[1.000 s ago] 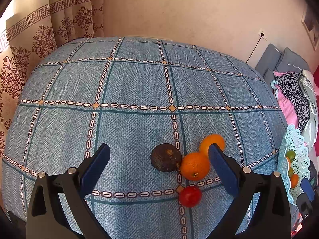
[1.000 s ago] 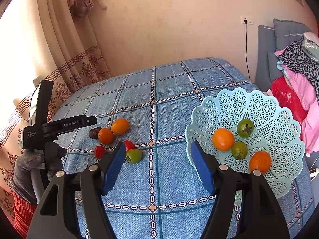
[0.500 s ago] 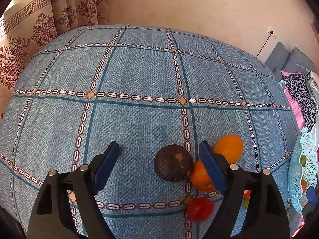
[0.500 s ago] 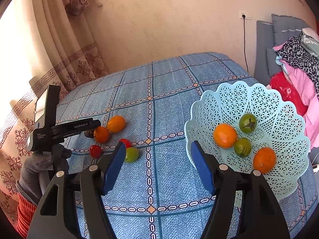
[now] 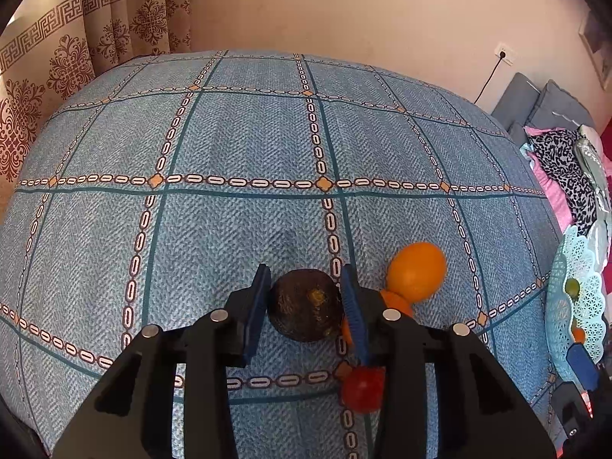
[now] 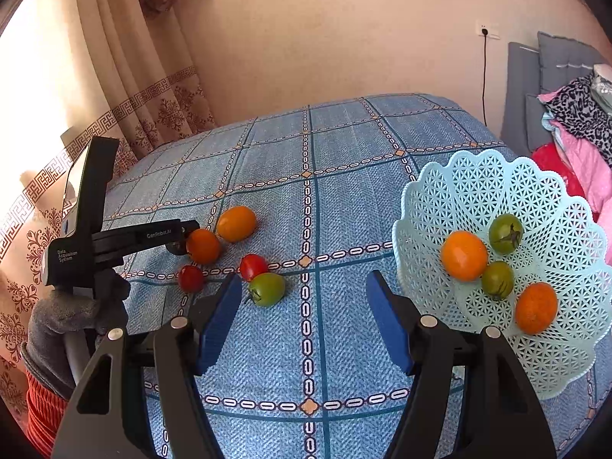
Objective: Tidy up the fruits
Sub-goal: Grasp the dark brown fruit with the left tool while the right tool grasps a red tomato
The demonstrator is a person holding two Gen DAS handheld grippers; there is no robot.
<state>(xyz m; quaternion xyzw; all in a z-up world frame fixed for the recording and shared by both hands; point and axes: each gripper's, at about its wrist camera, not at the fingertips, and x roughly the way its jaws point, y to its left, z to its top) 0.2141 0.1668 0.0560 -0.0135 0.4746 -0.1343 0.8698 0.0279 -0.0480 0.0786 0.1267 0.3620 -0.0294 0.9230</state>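
Note:
A dark brown round fruit (image 5: 306, 311) lies on the blue checked cloth, and my left gripper (image 5: 306, 302) is shut on it, one blue pad against each side. Just right of it sit two oranges (image 5: 416, 271) and a red tomato (image 5: 363, 388). In the right wrist view the same cluster shows two oranges (image 6: 236, 223), two red tomatoes (image 6: 252, 266) and a green tomato (image 6: 266, 288). My right gripper (image 6: 304, 287) hangs open above the cloth, between the green tomato and the pale blue lattice basket (image 6: 497, 176). The basket holds two oranges and two green tomatoes.
A gloved hand (image 6: 69, 317) holds the left gripper at the table's left edge. Curtains (image 5: 76, 49) hang behind the table on the left. A grey sofa with piled clothes (image 6: 573, 122) stands to the right, behind the basket.
My left gripper has moved forward and down onto the dark fruit and its fingers have shut on it. The right gripper has stayed open and shifted only slightly.

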